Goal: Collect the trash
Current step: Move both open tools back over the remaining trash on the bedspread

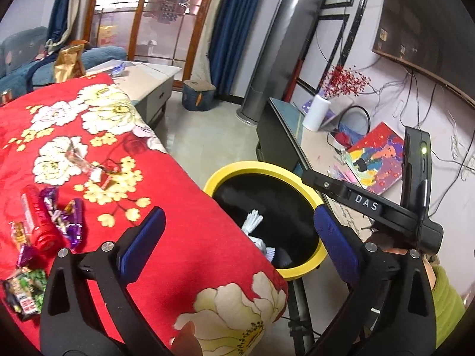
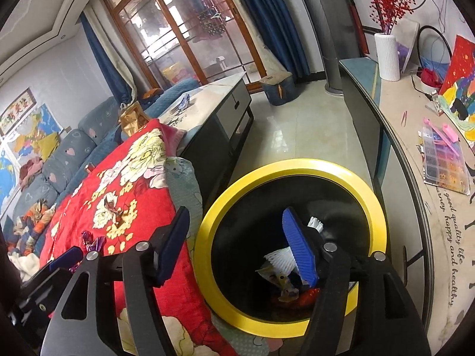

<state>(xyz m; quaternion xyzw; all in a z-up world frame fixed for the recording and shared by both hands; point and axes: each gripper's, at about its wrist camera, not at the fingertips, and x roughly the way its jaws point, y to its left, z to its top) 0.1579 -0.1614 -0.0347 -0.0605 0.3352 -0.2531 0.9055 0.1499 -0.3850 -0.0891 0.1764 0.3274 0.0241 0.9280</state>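
1. The left gripper [image 1: 237, 237] stands spread wide with nothing between its blue pads; one pad hangs above the red floral blanket [image 1: 166, 195], the other beside the far rim of the yellow-rimmed trash bin [image 1: 261, 168].
2. The right gripper [image 2: 237, 243] is also released, jaws partly apart and empty, poised over the bin's mouth [image 2: 285, 169]; its right pad sits inside the rim's outline, its left pad over the blanket's edge [image 2: 178, 281].
3. Inside the bin lie a white pleated wrapper [image 2: 280, 259], a crumpled pale wrapper below it, and something red at the bottom.
4. Trash not yet collected lies on the blanket, well away from its edge: a red tube [image 1: 40, 222], purple candy wrappers [image 1: 63, 216], a green-and-black snack packet [image 1: 23, 293], and a clear wrapper [image 1: 80, 160] farther up.
5. The blanket's edge runs just beside the bin's rim and overlaps it from the left wrist view; whether they touch is unclear.
6. On the bin's other side a long dark cabinet [image 2: 365, 136] stands close, leaving only a narrow gap.
7. Beyond the bin, bare tiled floor [image 2: 282, 136] opens between the cabinet and a coffee table [image 2: 225, 109].
8. A green sleeve [image 1: 448, 299] shows beside the left gripper's frame.
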